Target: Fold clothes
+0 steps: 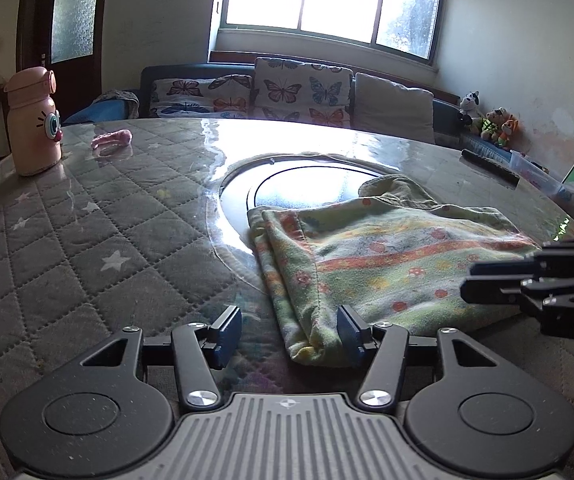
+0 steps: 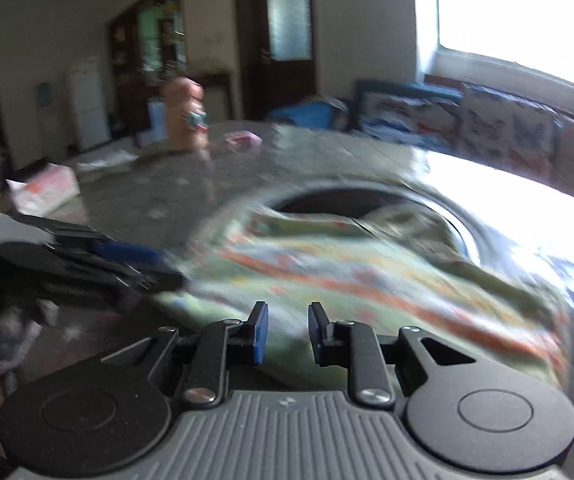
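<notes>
Folded flowery green garment lying on the quilted round table, partly over the glass turntable at the centre. Left gripper low at the near left corner of the cloth, jaws parted wide, corner sitting loose between the pads, nothing pinched. Right gripper over the near edge of the garment, jaws narrowly apart, no cloth caught between them; view badly smeared with blur. Pink cartoon bottle standing far left, small pink item just beside it. Butterfly cushions along the sofa beyond.
</notes>
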`<state>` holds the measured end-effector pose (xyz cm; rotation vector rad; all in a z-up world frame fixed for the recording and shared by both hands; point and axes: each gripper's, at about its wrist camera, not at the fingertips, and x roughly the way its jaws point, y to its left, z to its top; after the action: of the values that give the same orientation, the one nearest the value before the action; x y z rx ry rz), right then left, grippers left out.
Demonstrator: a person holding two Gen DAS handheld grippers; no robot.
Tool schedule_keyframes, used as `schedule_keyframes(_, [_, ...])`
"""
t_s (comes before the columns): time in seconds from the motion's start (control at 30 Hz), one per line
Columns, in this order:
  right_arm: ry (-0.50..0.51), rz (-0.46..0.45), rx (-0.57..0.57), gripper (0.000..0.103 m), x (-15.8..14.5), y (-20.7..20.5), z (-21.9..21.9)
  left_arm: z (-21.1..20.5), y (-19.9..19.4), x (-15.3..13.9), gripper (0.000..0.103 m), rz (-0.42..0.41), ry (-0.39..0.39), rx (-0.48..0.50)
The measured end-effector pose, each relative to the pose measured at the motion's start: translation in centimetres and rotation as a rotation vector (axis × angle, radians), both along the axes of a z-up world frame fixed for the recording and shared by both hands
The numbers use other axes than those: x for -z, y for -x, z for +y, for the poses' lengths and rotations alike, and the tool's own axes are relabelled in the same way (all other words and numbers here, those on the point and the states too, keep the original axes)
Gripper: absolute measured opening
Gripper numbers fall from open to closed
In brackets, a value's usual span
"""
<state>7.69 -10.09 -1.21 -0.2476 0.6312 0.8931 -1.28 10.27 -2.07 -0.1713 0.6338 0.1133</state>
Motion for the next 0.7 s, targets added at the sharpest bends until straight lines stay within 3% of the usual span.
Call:
schedule_keyframes(0.13, [0.011,-0.009,-0.01,0.021,-0.1,0.2,-1.2,0.0,-0.1,-0.1,0.058,0.007,0.0,-0.001])
schedule_keyframes(0.3, [-0.002,0.014,0.074,0.022,0.2,-1.0,-2.5,0.2,-0.4,-0.3,0.059,0.023,0.011,-0.005])
schedule_keyframes(0.6, [0.006,-0.02,0.002,0.035,-0.6,-0.2,-1.5,0.8,-1.3,-1.1,0.095,0.044,0.009,-0.032])
schedule_keyframes(0.7, [0.019,-0.038,-0.069,0.039,-0.8,0.6,0.0,1.0,-1.6,-1.4,0.101,0.04,0.0,-0.037])
